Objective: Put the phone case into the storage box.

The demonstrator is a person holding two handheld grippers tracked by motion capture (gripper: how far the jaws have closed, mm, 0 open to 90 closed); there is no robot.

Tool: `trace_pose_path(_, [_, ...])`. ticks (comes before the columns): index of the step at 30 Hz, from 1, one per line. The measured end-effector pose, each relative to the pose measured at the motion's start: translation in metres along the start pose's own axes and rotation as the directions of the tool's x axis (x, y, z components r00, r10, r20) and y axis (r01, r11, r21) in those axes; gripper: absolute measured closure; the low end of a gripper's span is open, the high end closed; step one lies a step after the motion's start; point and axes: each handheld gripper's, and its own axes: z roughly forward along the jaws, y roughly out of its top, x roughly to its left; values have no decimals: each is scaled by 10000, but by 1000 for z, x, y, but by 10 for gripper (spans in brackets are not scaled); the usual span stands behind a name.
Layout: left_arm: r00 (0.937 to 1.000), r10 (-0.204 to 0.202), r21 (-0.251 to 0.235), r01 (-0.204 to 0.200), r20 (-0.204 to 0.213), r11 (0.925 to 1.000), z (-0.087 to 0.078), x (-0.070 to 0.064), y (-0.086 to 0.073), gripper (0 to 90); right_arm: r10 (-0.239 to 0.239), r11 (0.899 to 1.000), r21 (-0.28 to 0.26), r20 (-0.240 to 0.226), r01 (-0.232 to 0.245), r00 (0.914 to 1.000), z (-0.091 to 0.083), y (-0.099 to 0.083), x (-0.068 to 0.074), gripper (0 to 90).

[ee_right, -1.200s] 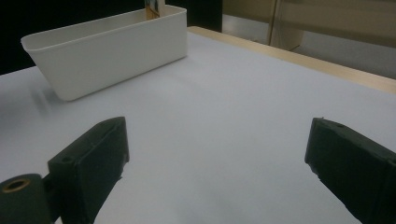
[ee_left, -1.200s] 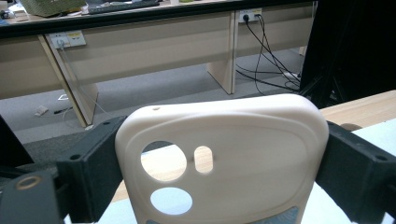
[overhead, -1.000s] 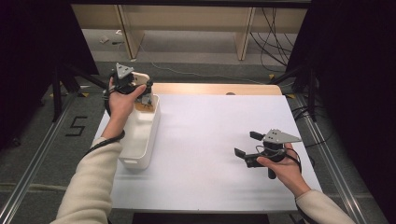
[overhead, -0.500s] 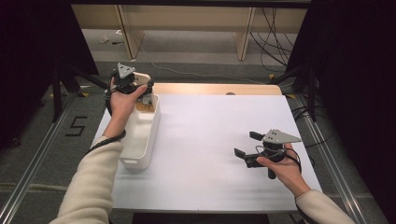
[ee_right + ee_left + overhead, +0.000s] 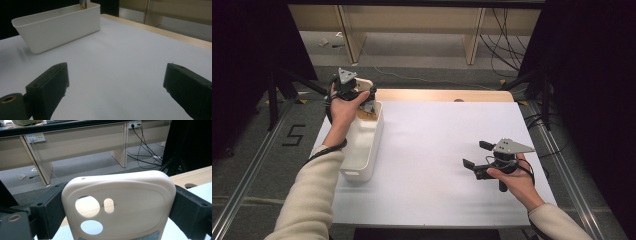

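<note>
A cream phone case [image 5: 120, 202] with round camera cut-outs stands upright between the two black jaws of my left gripper [image 5: 117, 215], which is shut on its sides. From above, the left gripper [image 5: 368, 97] hovers over the far end of a white plastic bin [image 5: 362, 155], and the cream phone case [image 5: 364, 83] shows beside the hand. Something brownish [image 5: 362, 115] lies inside the bin's far end, mostly hidden. My right gripper [image 5: 476, 154] rests low over the table at the right, open and holding nothing. Its jaws [image 5: 115, 82] stand wide apart, facing the bin [image 5: 57, 27].
The white table top [image 5: 437, 145] has a wooden strip [image 5: 447, 95] along its far edge. Beyond it are grey floor, desk legs and cables [image 5: 502, 30]. Black stands flank both sides of the table.
</note>
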Motion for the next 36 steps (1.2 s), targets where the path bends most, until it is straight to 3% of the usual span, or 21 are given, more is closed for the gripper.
trace_pose_path(36, [10000,29,239,-31,50,9997,9,1,-3,96,25,10000,-8,-29,-25,10000,0,0,0,74])
